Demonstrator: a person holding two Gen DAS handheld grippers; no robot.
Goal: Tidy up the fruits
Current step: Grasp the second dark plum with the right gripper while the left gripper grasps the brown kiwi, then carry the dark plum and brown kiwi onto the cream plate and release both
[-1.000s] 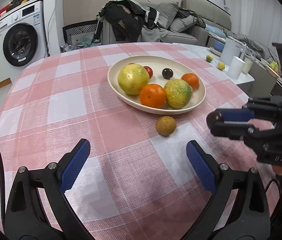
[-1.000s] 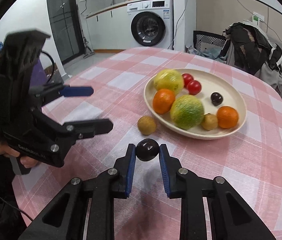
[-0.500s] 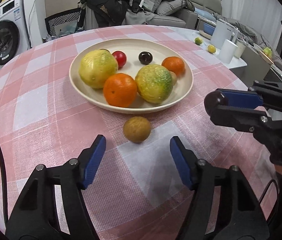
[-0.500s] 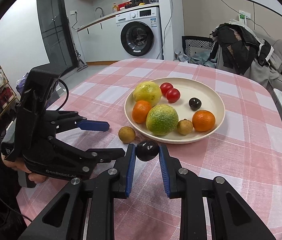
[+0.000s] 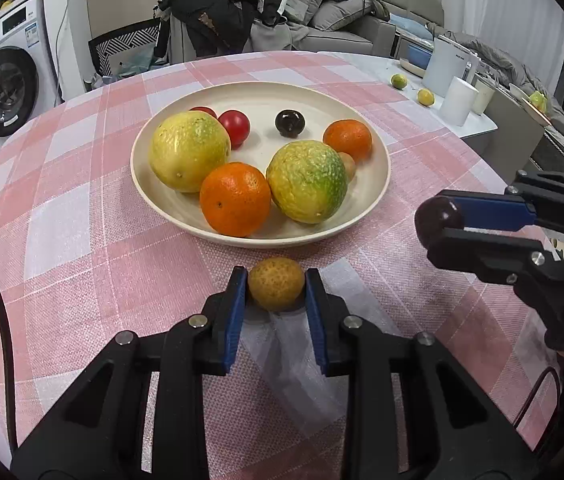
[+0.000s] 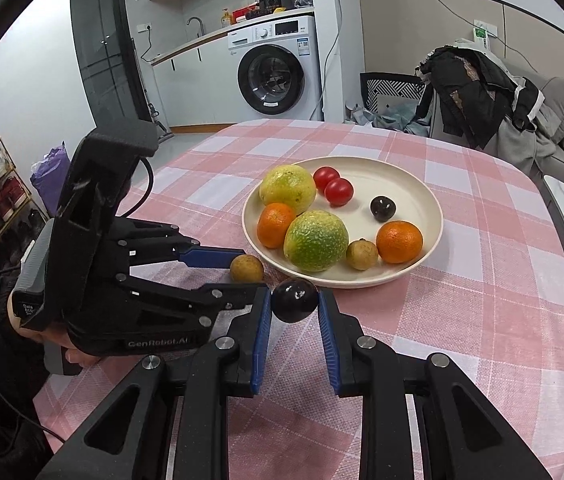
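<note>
A cream plate (image 5: 378,168) sits on the pink checked tablecloth (image 5: 62,220) just ahead of both tongs, holding two large yellow-green citrus fruits (image 5: 189,151), two oranges (image 5: 235,199), two red cherry tomatoes (image 6: 338,191), a dark plum (image 5: 289,123) and a small brown fruit (image 6: 362,255) tucked between the greener citrus and the far orange. The left gripper (image 5: 276,285), held low and level over the cloth, has its blue pads closed against either side of a small tan round fruit (image 5: 276,283) resting on the table just short of the plate's near rim. The right gripper (image 6: 295,301), raised beside it at the plate's edge, pinches a second dark plum (image 6: 295,300) clear of the cloth. Only the right wrist view shows the person's hand (image 6: 78,354) wrapped under the left tool's handle, and both tomatoes in full; the left wrist view alone takes in the side table beyond the right tongs, with white cups (image 5: 458,100) and two small yellow-green fruits (image 5: 399,81).
</note>
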